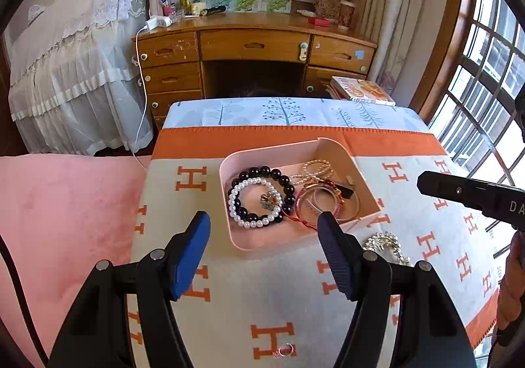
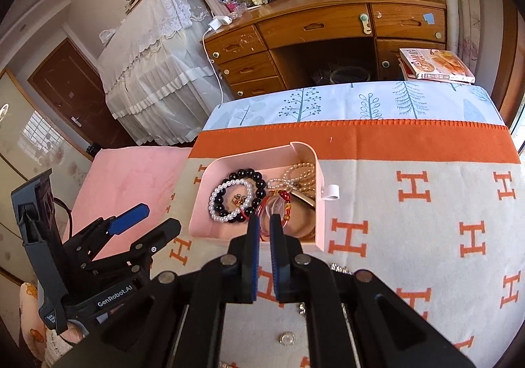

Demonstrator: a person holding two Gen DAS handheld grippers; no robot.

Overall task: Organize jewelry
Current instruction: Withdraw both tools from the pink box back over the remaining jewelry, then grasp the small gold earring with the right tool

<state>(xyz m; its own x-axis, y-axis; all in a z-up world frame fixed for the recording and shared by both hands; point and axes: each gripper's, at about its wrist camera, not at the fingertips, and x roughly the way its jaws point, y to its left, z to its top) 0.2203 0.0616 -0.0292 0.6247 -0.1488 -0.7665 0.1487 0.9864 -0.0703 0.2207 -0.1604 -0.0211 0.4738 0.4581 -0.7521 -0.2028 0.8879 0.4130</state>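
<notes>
A pink tray (image 1: 249,241) sits on the H-patterned blanket (image 1: 229,302). It holds a black bead bracelet (image 1: 285,186), a white pearl bracelet (image 1: 234,200), a red cord bracelet (image 1: 303,204) and a gold pearl strand (image 1: 316,168). My left gripper (image 1: 264,223) is open and empty just short of the tray's near wall. A silver chain (image 1: 387,246) lies right of it and a small ring (image 1: 284,350) near me. In the right wrist view my right gripper (image 2: 264,228) hovers over the tray (image 2: 210,232), jaws almost closed with a narrow gap and nothing between them. A round brooch (image 2: 286,339) lies beneath it.
A pink cushion (image 1: 65,204) lies left of the blanket. A wooden desk (image 1: 256,50) with drawers stands behind, books (image 1: 361,91) to its right, a lace-covered piece of furniture (image 1: 75,66) to its left. A window (image 1: 485,89) is on the right.
</notes>
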